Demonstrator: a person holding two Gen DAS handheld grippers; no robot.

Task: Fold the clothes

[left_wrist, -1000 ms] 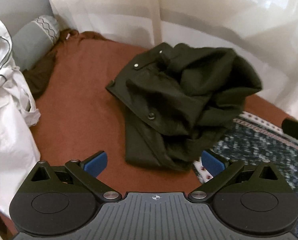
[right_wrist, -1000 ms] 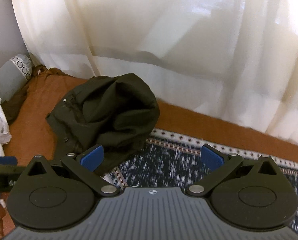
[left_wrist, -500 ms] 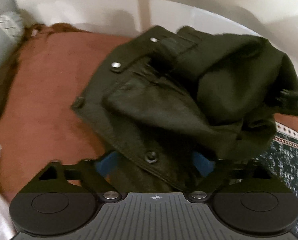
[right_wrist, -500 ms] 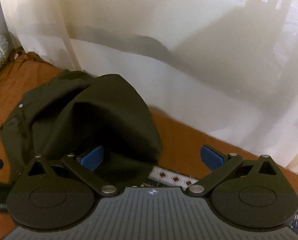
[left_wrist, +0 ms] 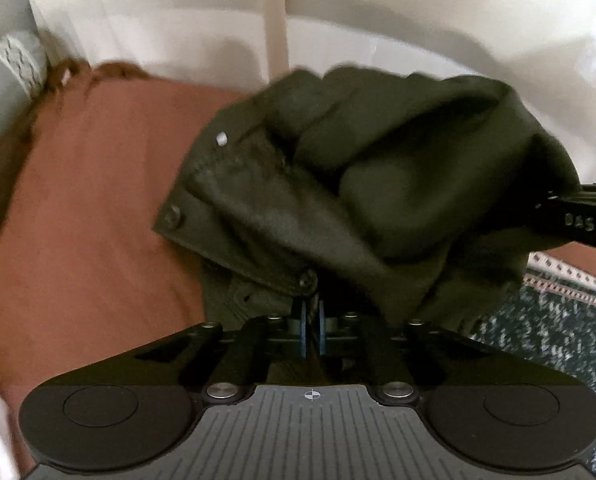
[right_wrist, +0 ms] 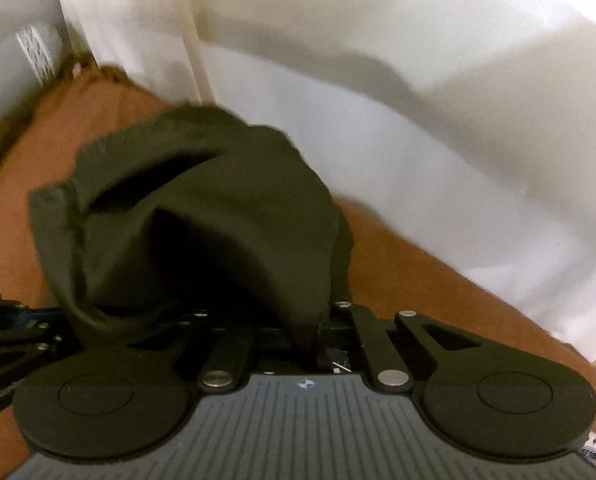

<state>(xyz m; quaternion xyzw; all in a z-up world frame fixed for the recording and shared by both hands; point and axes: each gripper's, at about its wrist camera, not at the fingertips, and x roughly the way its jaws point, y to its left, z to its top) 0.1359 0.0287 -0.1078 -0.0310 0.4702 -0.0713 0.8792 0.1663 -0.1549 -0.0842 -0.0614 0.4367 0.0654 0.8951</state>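
A brown bedspread (left_wrist: 98, 208) carries the dark green jacket (left_wrist: 377, 184), bunched in a heap near the white curtain (right_wrist: 417, 100). The left gripper (left_wrist: 310, 322) pinches its near hem; the right gripper (right_wrist: 311, 340) pinches a fold. Lifting both together, apart and level, should shake it flat.

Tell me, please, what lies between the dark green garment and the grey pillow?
Only bare brown bedsheet lies between the dark green garment and the grey pillow, clearest in the left wrist view.
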